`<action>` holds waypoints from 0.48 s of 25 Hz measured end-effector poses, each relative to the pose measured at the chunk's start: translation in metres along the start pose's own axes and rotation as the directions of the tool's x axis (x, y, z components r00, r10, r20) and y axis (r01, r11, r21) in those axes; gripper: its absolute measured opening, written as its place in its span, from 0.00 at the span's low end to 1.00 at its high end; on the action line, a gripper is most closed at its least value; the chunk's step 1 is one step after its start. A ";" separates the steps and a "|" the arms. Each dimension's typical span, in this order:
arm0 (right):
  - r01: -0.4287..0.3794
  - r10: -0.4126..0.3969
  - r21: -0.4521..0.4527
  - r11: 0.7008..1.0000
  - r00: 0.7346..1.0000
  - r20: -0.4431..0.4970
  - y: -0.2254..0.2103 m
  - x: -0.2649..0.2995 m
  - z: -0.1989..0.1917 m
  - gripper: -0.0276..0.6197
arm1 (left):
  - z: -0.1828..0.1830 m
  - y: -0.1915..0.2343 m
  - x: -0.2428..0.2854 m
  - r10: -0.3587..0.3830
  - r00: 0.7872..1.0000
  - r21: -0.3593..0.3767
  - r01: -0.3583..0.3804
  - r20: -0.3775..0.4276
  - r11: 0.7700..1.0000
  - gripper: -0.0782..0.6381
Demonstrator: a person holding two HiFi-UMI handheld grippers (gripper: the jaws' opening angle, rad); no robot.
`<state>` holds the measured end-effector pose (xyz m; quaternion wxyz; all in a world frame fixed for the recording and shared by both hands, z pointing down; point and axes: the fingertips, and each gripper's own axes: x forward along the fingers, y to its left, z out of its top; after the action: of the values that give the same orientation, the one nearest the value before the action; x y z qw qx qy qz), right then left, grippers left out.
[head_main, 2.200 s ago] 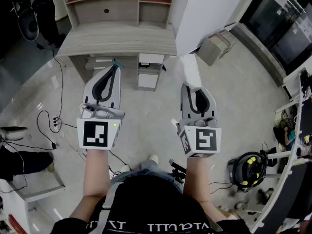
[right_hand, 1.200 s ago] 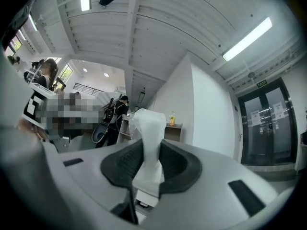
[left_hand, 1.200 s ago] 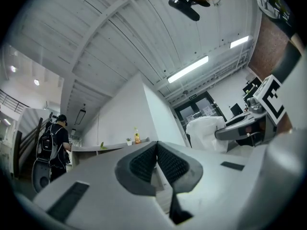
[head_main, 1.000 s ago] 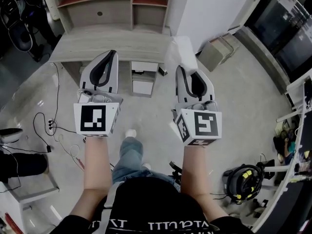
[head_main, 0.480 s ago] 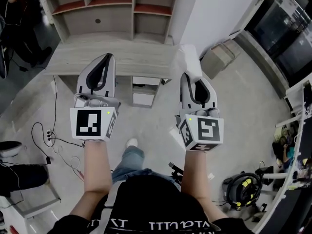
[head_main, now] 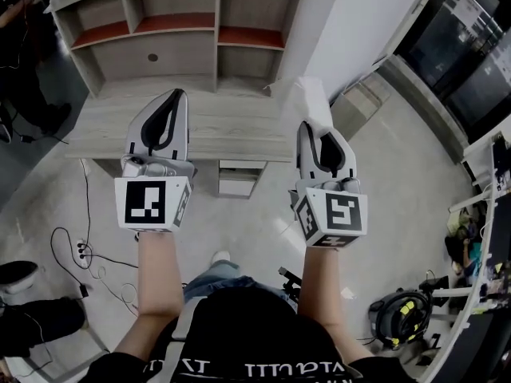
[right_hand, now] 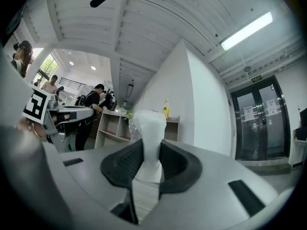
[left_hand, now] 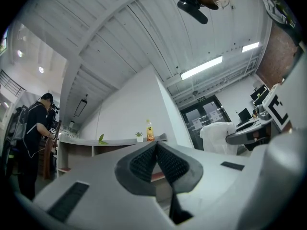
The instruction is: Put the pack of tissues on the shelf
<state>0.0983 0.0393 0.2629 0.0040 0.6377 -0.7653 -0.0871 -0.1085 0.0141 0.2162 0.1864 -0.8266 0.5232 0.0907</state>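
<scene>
My right gripper (head_main: 315,126) is shut on a white pack of tissues (head_main: 305,100), which sticks out beyond its tip over the right end of the wooden desk (head_main: 215,130). In the right gripper view the pack of tissues (right_hand: 149,143) stands pinched between the dark pads (right_hand: 122,164). My left gripper (head_main: 171,100) is shut with nothing in it and hangs over the desk's left half; its pads (left_hand: 144,163) meet in the left gripper view. The shelf (head_main: 180,30), with reddish boards, rises at the back of the desk.
A white wall corner (head_main: 335,22) stands right of the shelf. A cardboard box (head_main: 363,94) lies on the floor beyond it. A drawer unit (head_main: 239,178) sits under the desk. Cables (head_main: 80,250) trail at the left. A person (left_hand: 31,138) stands by the shelf.
The desk and shelf have come closer and lower in the head view as the person walks up. Both grippers now reach over the desktop, with the tissues still held.
</scene>
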 end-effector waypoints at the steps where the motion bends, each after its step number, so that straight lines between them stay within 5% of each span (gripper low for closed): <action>1: 0.004 -0.004 -0.001 1.000 1.000 -0.001 0.001 0.010 -0.001 0.20 | -0.005 0.007 0.007 -0.003 1.000 -0.001 0.003 0.000 1.000 0.13; 12: 0.044 -0.044 -0.007 0.999 0.999 -0.023 0.014 0.081 -0.017 0.20 | -0.051 0.052 0.058 -0.044 0.999 -0.036 0.043 -0.009 0.998 0.13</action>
<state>0.0719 -0.0393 0.2730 0.0129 0.6553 -0.7507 -0.0824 -0.1327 -0.0745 0.2312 0.1709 -0.8415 0.5043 0.0920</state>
